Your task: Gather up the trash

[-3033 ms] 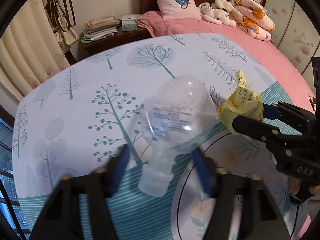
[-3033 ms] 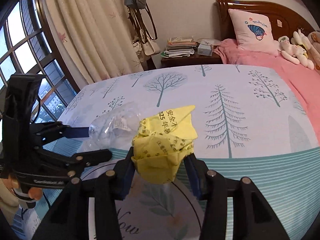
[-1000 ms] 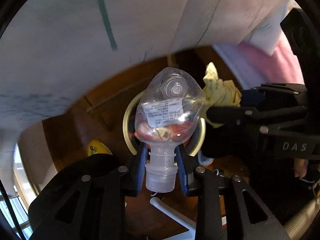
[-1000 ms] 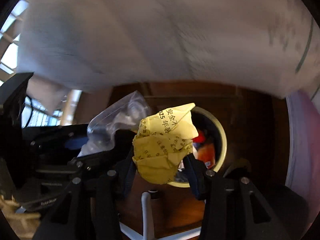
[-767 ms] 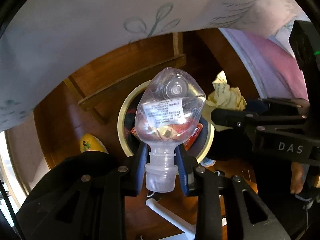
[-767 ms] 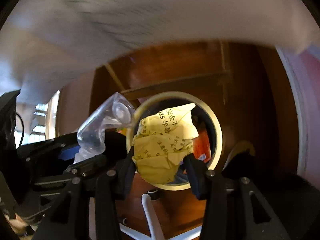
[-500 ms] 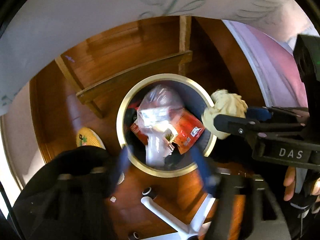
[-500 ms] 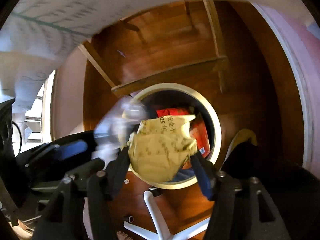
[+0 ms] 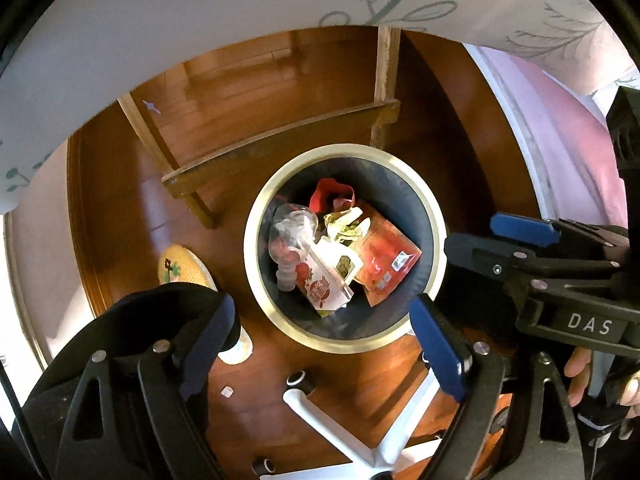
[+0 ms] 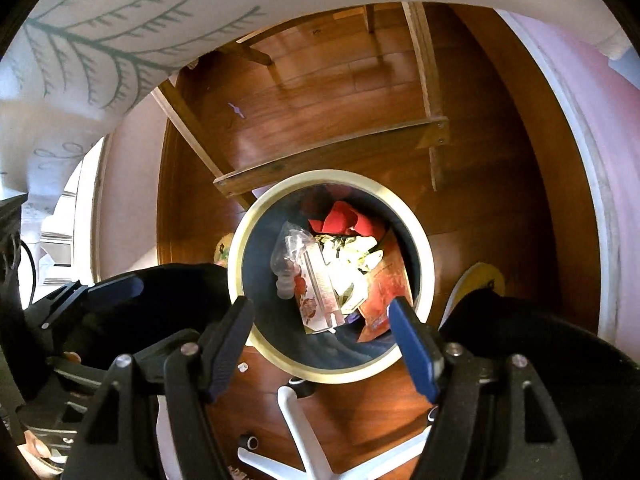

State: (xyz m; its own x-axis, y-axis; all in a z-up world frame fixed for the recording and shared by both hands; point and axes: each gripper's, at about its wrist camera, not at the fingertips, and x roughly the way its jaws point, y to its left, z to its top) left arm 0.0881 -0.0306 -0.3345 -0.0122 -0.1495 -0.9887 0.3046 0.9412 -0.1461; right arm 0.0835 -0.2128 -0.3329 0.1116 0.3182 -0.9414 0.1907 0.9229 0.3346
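A round bin (image 9: 344, 148) with a cream rim and dark liner stands on the wooden floor, straight below both grippers. The clear plastic bottle (image 9: 290, 236) lies inside it on its left side, seen also in the right wrist view as the bottle (image 10: 288, 256). The crumpled yellow paper (image 9: 344, 224) rests beside it among red packaging (image 9: 384, 256) and a carton (image 9: 324, 280). My left gripper (image 9: 322, 304) points down over the bin, jaws opening, nothing between them. My right gripper (image 10: 320, 306) hangs over the bin (image 10: 332, 174) too, jaws opening and empty above the paper (image 10: 352, 256).
A wooden table crossbar (image 9: 280, 148) and legs stand just behind the bin. The white chair base (image 9: 340, 428) spreads in front of it. A yellow slipper (image 9: 180, 272) lies at the left. The tree-print tablecloth (image 9: 240, 0) hangs above, pink bedding (image 9: 560, 120) at the right.
Both grippers came down from the tablecloth to over the bin. Their jaws spread apart, and the bottle and the yellow paper dropped into the bin.
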